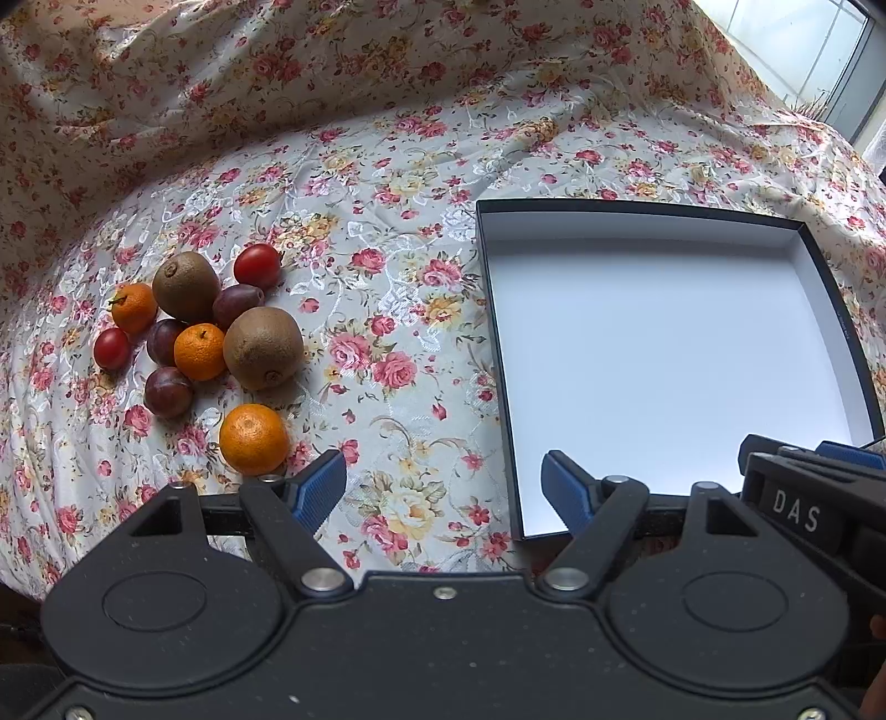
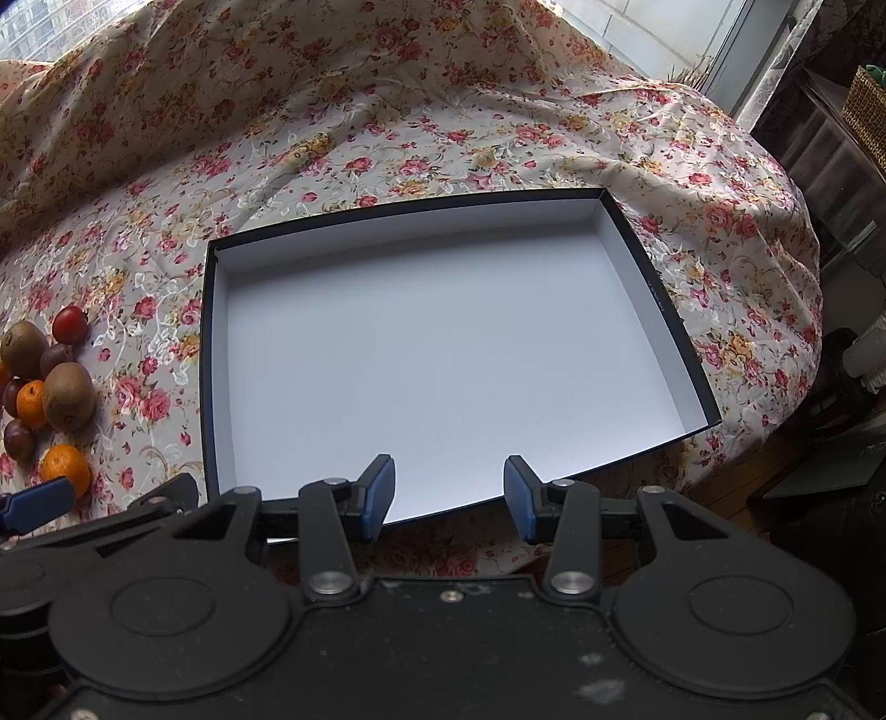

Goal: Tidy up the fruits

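Observation:
A heap of fruit lies on the floral cloth at the left: two brown kiwis [image 1: 263,348] [image 1: 186,286], three oranges, the nearest one [image 1: 253,439] apart from the heap, dark plums [image 1: 168,392] and red tomatoes [image 1: 257,266]. To their right sits a shallow box [image 1: 664,354] [image 2: 443,343], black outside and white inside, with nothing in it. My left gripper [image 1: 443,493] hangs open over the cloth between the near orange and the box. My right gripper [image 2: 449,495] is open above the box's near edge. The fruit heap [image 2: 50,387] shows at that view's left edge.
The flowered cloth [image 1: 387,310] drapes over the table and rises in folds at the back. Beyond the table's right edge are a floor, dark furniture and a wicker basket [image 2: 866,111]. A window [image 2: 664,33] is behind.

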{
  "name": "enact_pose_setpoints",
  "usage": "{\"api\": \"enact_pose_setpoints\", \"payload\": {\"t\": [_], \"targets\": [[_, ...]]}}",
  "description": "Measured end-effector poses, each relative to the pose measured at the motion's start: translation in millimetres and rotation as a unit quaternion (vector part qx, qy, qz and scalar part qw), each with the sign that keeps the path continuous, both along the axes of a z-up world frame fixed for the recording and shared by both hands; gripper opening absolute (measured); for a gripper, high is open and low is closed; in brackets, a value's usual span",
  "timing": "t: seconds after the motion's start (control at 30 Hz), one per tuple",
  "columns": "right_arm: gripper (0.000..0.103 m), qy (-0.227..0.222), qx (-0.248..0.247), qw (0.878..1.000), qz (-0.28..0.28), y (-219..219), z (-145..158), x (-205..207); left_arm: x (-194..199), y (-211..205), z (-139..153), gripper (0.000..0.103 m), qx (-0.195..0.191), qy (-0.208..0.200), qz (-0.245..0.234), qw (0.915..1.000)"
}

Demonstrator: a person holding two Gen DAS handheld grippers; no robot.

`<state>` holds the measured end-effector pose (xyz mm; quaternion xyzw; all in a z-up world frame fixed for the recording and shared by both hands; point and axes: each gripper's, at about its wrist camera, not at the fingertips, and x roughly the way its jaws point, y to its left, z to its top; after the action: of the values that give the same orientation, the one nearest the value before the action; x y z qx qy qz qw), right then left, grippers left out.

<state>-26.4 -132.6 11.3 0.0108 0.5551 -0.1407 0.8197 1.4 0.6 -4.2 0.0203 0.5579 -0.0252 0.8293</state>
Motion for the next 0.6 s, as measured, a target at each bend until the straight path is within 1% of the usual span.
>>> {"api": "enact_pose_setpoints", "payload": {"t": [0.6], "targets": [[0.044,0.001,0.001,1.000,-0.001,-0.5,-2.1,-1.1,0.4,1.2,-2.0,0.078,-0.004,0.007,0.002,1.0000]]}}
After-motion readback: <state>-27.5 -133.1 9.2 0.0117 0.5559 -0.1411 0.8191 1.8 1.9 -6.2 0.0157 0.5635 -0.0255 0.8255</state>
